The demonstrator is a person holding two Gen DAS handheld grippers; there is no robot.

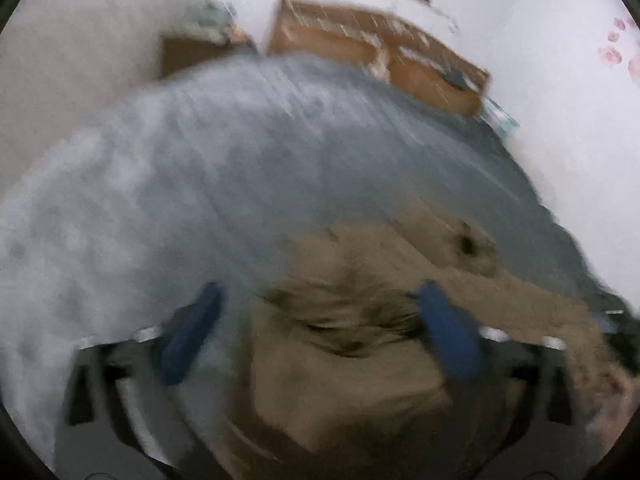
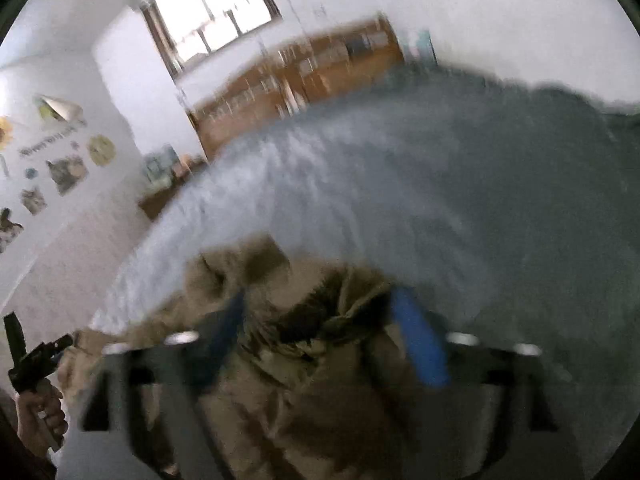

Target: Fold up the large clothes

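Two grippers released: I see the rumpled tan cloth garment [image 1: 360, 320] between my left gripper [image 1: 320, 328] fingers, running toward two o'clock; right gripper [image 2: 328, 340] likewise.

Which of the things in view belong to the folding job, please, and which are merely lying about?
Part of the job:
- tan garment
- grey bed cover beneath it
- left gripper, fingers apart
- right gripper, fingers apart

Just lying about:
- wooden headboard
- window
- wall pictures
- bedside stand
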